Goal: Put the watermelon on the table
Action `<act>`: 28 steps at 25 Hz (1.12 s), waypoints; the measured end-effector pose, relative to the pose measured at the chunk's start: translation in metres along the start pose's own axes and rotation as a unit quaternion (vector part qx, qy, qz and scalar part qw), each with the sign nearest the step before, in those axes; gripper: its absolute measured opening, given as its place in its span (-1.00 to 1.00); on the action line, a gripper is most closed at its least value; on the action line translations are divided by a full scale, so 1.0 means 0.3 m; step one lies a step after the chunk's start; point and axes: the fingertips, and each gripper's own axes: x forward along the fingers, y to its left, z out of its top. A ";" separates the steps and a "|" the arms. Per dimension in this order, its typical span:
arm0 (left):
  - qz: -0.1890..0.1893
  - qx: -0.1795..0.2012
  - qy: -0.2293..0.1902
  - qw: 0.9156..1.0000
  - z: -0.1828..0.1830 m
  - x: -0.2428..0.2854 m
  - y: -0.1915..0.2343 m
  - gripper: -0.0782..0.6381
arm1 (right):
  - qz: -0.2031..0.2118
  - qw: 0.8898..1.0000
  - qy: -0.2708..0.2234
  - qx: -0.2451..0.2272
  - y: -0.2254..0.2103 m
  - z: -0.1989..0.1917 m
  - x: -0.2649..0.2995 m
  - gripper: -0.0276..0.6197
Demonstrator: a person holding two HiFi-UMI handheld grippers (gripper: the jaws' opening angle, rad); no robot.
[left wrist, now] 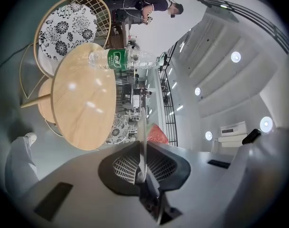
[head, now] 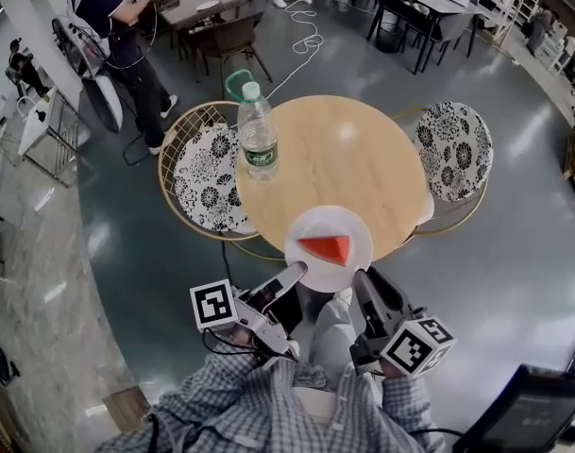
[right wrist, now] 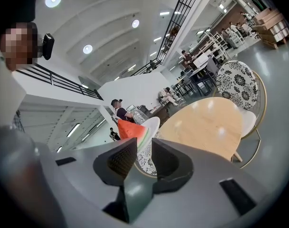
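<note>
The round table (head: pixel 353 159) has bare wood ahead. The white plate (head: pixel 311 223) overlaps its near edge — the left gripper (head: pixel 292 274) and right gripper (head: pixel 363 277) each clamp its rim. Carry it level, both sides together, so the watermelon wedge (head: pixel 327 247) on it doesn't slide.

The table (head: pixel 353 159) is round and its top is light brown wood. Some bright spots of light shine on it. One thing stands right on the table: a clear water bottle (head: pixel 259 140) with a green label. It stands up straight, near the left edge. The rest of the top is bare wood. The table stands on a smooth grey floor (head: pixel 514 253). Two chairs with black and white flower cushions stand on the floor too, one (head: pixel 204 179) at the left side of the table and one (head: pixel 454 149) at the right. A white cable (head: pixel 306 41) lies on the floor behind the table.
</note>
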 end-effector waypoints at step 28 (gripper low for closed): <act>0.021 0.013 -0.061 0.998 0.153 0.614 0.074 -0.68 | 0.032 0.997 0.065 0.000 -0.454 0.438 0.243 -0.61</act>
